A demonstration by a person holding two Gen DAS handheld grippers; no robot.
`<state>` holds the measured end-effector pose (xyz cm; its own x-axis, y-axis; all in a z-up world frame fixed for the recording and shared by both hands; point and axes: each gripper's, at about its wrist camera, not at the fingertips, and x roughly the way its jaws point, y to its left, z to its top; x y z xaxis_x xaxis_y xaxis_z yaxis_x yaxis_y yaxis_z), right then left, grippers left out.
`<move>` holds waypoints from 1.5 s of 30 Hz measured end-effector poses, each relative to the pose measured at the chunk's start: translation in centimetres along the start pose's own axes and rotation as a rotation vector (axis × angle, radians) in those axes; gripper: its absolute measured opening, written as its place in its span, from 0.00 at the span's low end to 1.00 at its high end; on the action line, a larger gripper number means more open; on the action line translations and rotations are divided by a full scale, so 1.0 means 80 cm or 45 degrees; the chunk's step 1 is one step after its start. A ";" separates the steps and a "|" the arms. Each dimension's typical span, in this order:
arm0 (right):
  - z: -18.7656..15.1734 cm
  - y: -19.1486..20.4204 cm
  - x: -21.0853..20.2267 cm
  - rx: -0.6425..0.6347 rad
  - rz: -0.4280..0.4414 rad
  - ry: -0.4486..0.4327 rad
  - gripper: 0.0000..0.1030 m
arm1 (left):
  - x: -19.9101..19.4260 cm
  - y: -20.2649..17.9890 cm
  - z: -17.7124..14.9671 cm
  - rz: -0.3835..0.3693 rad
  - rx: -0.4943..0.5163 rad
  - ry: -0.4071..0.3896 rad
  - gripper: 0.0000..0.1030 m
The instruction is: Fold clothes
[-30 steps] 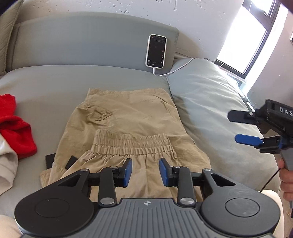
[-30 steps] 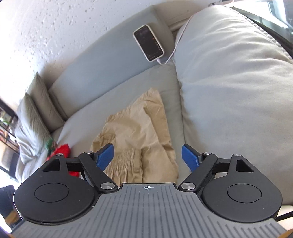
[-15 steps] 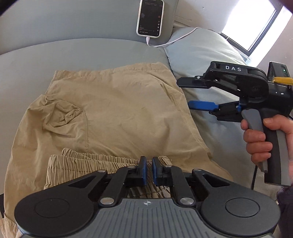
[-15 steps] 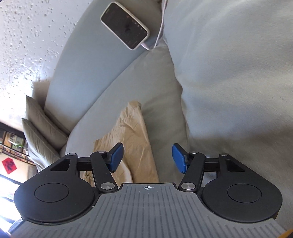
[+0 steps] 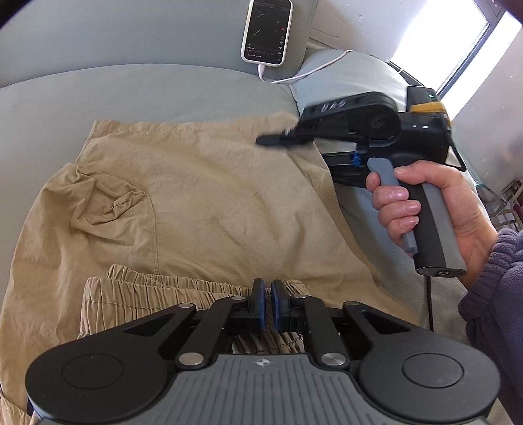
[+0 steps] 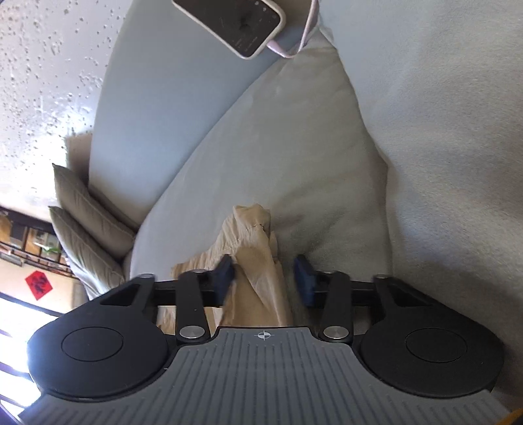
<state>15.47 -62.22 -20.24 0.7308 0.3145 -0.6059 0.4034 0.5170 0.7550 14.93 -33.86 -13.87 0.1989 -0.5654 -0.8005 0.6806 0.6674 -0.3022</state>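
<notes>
My left claw [image 5: 267,302] is clenched on the elastic waistband [image 5: 170,289] of the khaki shorts [image 5: 209,202], which lie spread flat on the grey sofa seat [image 5: 137,88]. My right claw [image 6: 264,281] is closing around a raised fold at the shorts' far right corner [image 6: 255,235]; the cloth sits between its 2 blue pads [image 6: 225,274], which do not yet press it. My right hand [image 5: 434,209] squeezes the trigger. A phone [image 5: 266,31] on a white cable [image 5: 313,70] leans against the backrest.
</notes>
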 end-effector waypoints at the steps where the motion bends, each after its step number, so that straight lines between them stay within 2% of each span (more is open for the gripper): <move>1: -0.003 0.006 0.000 -0.037 -0.020 -0.011 0.10 | 0.000 -0.001 0.000 0.003 0.009 0.000 0.12; 3: -0.008 0.022 -0.008 -0.131 -0.042 -0.060 0.06 | 0.000 -0.002 0.001 0.007 0.022 0.000 0.12; 9: -0.036 0.097 -0.063 -0.419 -0.051 -0.214 0.05 | -0.001 -0.006 0.005 0.028 0.025 -0.007 0.12; 11: -0.053 0.128 -0.088 -0.531 -0.044 -0.266 0.05 | -0.013 -0.008 0.008 0.072 -0.017 -0.034 0.11; 14: -0.087 0.167 -0.127 -0.720 -0.052 -0.357 0.05 | -0.074 -0.014 0.001 0.112 -0.054 -0.173 0.13; 17: -0.129 0.187 -0.165 -0.866 -0.054 -0.397 0.05 | -0.144 -0.008 -0.017 0.098 -0.105 -0.288 0.22; 22: -0.207 0.200 -0.211 -1.088 -0.079 -0.404 0.05 | -0.226 0.020 -0.066 0.110 -0.237 -0.373 0.27; 27: -0.296 0.199 -0.236 -1.338 -0.133 -0.343 0.05 | -0.279 0.059 -0.111 0.101 -0.450 -0.445 0.28; 30: -0.341 0.183 -0.246 -1.413 -0.162 -0.279 0.05 | -0.297 0.064 -0.133 0.019 -0.497 -0.430 0.29; 34: -0.380 0.150 -0.245 -1.453 -0.231 -0.181 0.05 | -0.298 0.056 -0.152 -0.014 -0.435 -0.421 0.34; 37: -0.393 0.129 -0.237 -1.454 -0.279 -0.127 0.06 | -0.290 0.058 -0.158 0.014 -0.434 -0.415 0.34; 41: -0.412 0.137 -0.237 -1.556 -0.319 -0.082 0.16 | -0.269 0.051 -0.146 0.053 -0.409 -0.393 0.34; 45: -0.439 0.139 -0.248 -1.618 -0.328 0.066 0.19 | -0.250 0.044 -0.142 0.075 -0.359 -0.316 0.34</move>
<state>-13.84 -34.76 -8.64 0.6775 0.1092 -0.7274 -0.2946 0.9464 -0.1322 5.34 -14.71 -4.76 0.4203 -0.5991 -0.6815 0.4489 0.7900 -0.4176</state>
